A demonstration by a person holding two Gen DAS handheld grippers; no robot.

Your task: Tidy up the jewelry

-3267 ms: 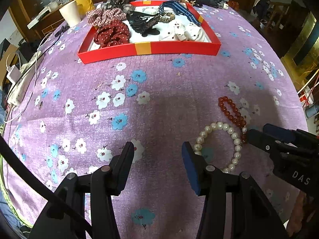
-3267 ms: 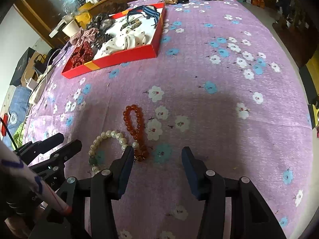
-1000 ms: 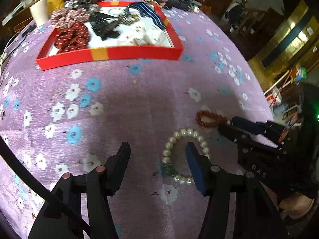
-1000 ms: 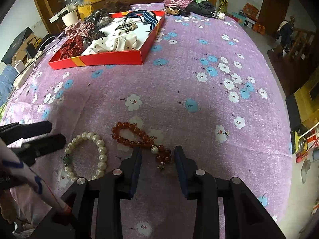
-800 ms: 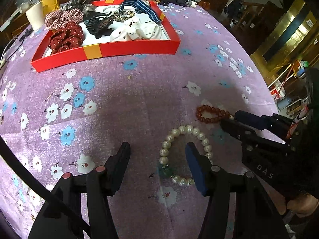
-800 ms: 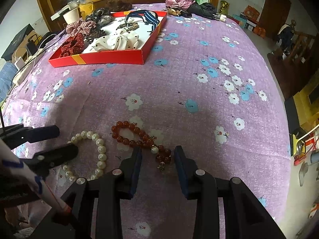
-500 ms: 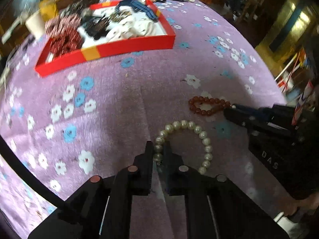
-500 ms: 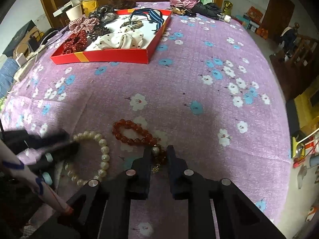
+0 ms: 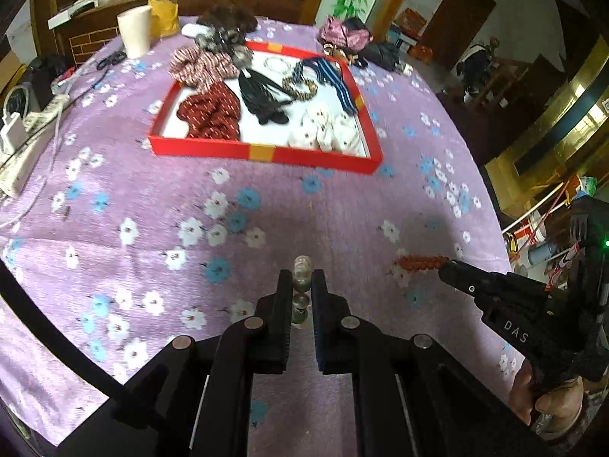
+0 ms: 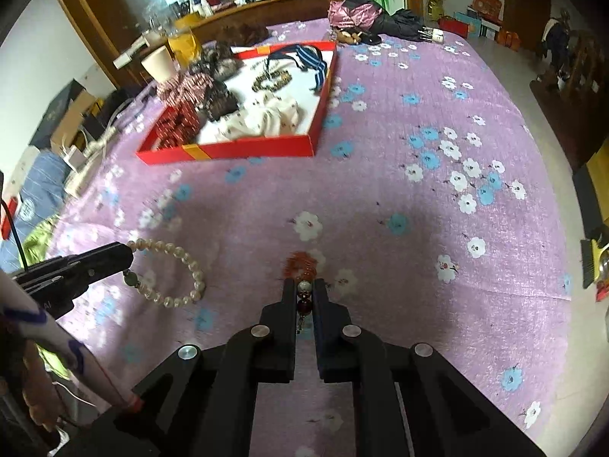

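My left gripper (image 9: 302,285) is shut on the white pearl bracelet (image 9: 302,266) and holds it off the purple cloth; in the right wrist view the bracelet (image 10: 179,255) hangs from the left gripper's tip (image 10: 127,255). My right gripper (image 10: 304,293) is shut on the red bead bracelet (image 10: 302,262), also lifted; it shows in the left wrist view (image 9: 418,262) at the right gripper's tip (image 9: 447,268). The red tray (image 9: 266,152) with hair ties and scrunchies stands farther back on the table; it also shows in the right wrist view (image 10: 228,150).
The table wears a purple flowered cloth (image 9: 266,221). A white cup (image 9: 133,30) and a yellow bag (image 9: 163,11) stand behind the tray. A power strip and cables (image 9: 23,144) lie at the left edge. Bags (image 10: 365,15) lie at the far end.
Both grippers closed on their bracelets about half a second ago and have since lifted them off the cloth. Both views have risen and tilted towards the tray.
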